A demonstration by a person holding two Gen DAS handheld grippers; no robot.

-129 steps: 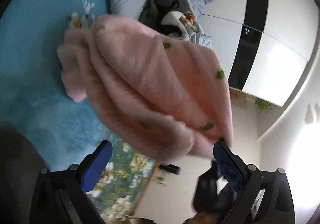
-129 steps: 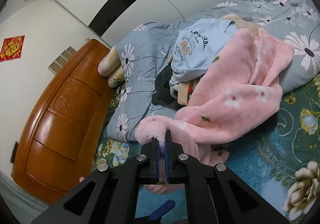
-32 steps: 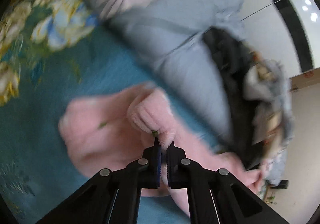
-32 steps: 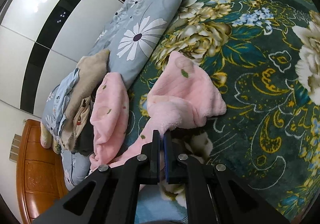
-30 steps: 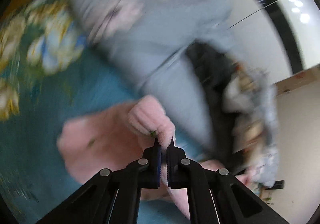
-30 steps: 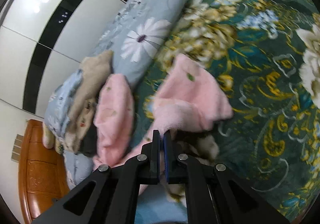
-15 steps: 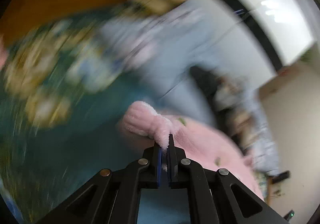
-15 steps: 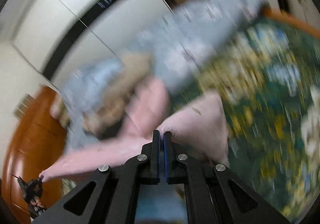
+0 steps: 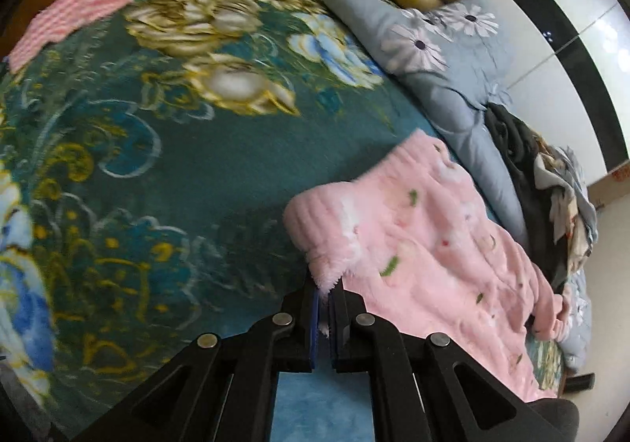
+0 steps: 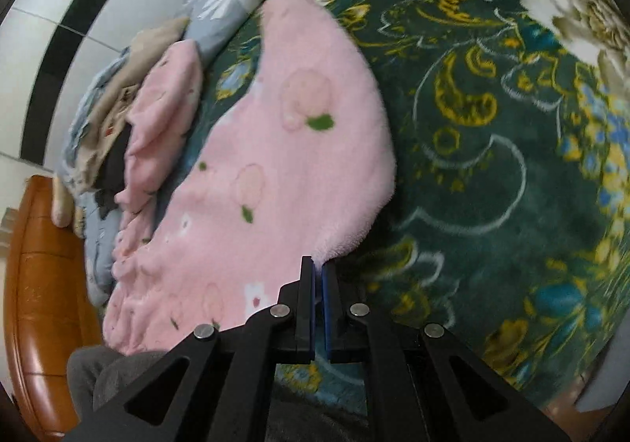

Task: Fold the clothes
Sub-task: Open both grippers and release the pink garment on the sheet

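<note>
A fluffy pink garment (image 9: 425, 245) with small green leaf prints lies spread on the dark green floral bedspread (image 9: 157, 150). My left gripper (image 9: 323, 288) is shut on the ribbed edge at one corner of it. In the right wrist view the same pink garment (image 10: 267, 174) spreads flat to the left, and my right gripper (image 10: 318, 264) is shut on its near corner. A sleeve (image 10: 165, 115) trails toward the clothes pile.
A grey-blue daisy duvet (image 9: 441, 60) lies along the far side of the bed, with a pile of dark and light clothes (image 9: 543, 190) on it. A pink striped cloth (image 9: 63, 20) sits at the bed's far corner. A wooden bed frame (image 10: 43, 304) borders the bed.
Both grippers swung the pink garment out and laid it flatter on the bedspread. It went from bunched folds to a spread sheet. Both grips stayed shut on it.
</note>
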